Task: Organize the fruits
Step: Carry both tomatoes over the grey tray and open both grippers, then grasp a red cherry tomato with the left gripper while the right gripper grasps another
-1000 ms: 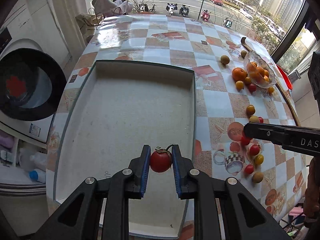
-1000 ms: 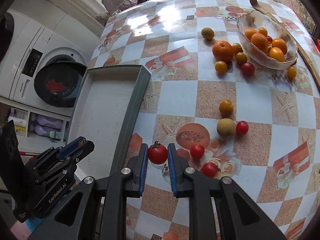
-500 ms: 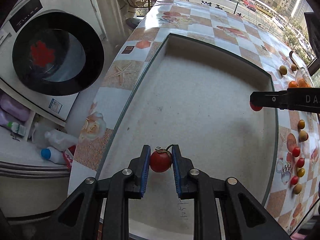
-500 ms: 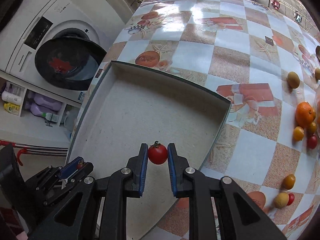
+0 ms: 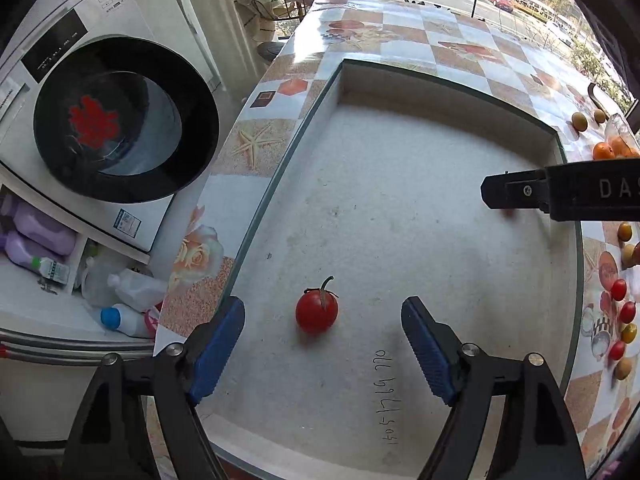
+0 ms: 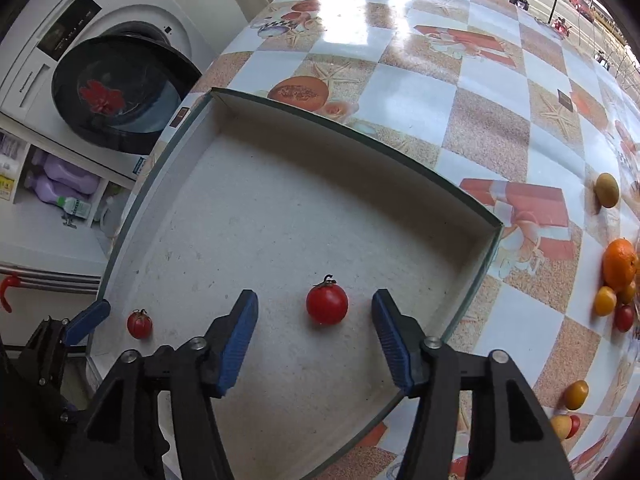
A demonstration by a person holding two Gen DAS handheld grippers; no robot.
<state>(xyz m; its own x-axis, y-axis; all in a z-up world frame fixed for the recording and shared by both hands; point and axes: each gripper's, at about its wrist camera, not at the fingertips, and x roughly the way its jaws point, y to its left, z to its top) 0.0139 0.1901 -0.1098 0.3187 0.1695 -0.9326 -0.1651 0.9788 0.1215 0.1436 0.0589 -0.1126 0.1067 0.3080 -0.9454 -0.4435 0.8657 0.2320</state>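
Left hand-held gripper was spread wide over the tray, blue pads well apart, pinching nothing. One red cherry tomato with stem sat on the tray floor between the fingers, touching neither, near the tray's left wall. Right hand-held gripper was likewise spread, empty, over the same tray. A second cherry tomato lay on the tray floor between its pads, clear of both, closer to the tray's right wall. Both tomatoes rested apart from each other. Tray sat at the left edge of the checkered counter. Loose fruit remained on the counter to the right: an orange, yellow and red cherry tomatoes nearby.
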